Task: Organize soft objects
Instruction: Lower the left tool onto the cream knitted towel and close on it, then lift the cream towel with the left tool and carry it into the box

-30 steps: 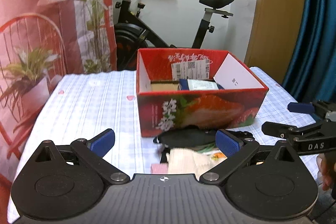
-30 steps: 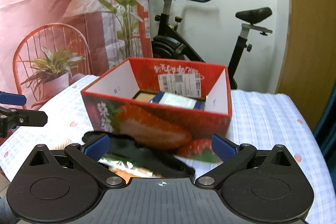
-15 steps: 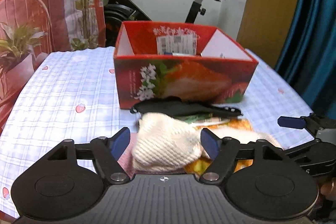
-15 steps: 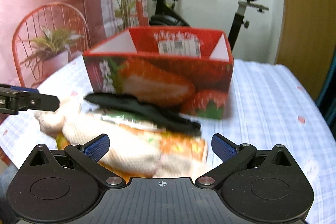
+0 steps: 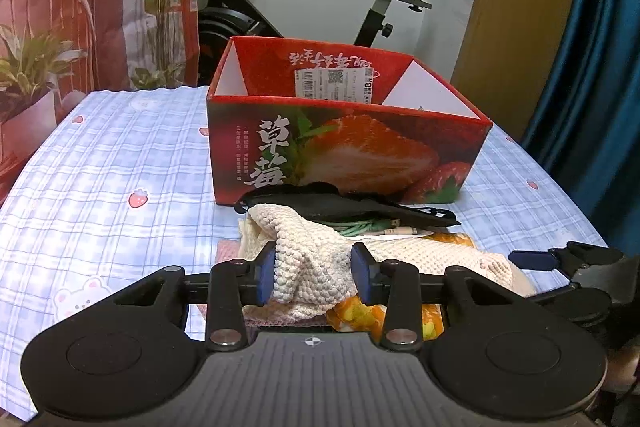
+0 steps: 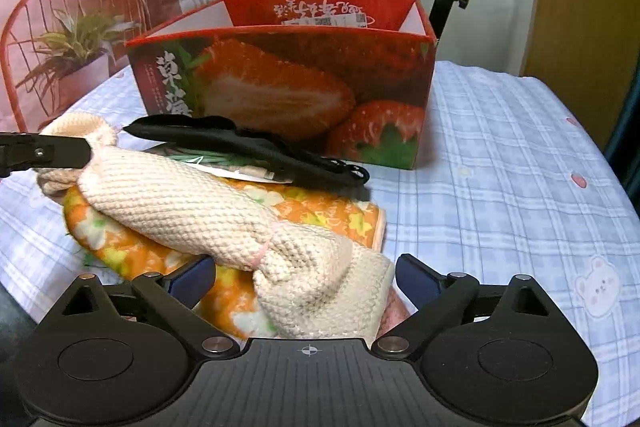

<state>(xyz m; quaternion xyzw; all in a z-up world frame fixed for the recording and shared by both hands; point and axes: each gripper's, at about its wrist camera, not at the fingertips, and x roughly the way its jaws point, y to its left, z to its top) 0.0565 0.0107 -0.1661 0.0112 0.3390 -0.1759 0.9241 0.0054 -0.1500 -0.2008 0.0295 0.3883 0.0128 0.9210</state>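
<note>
A long cream knitted cloth [image 5: 312,251] [image 6: 180,203] lies across an orange flowered cloth [image 6: 320,211] in front of a red strawberry box [image 5: 348,151] [image 6: 280,83]. My left gripper [image 5: 313,273] is closing on one bunched end of the knit, and both pads press into it. One of its fingers [image 6: 48,151] shows at that end in the right wrist view. My right gripper [image 6: 304,279] straddles the other end. Its jaws are closing but still wide, and the left pad is clear of the knit.
A black pouch with a strap [image 5: 340,203] and a green-and-white packet [image 5: 372,227] lie between the pile and the box. A pink cloth [image 5: 226,251] peeks out underneath. The blue checked tablecloth [image 5: 120,167] spreads left. An exercise bike [image 5: 240,23] stands behind the table.
Both grippers sank toward the pile in front of the box. The left jaws narrowed from wide open onto the knit's end. The right gripper came down over the other end.
</note>
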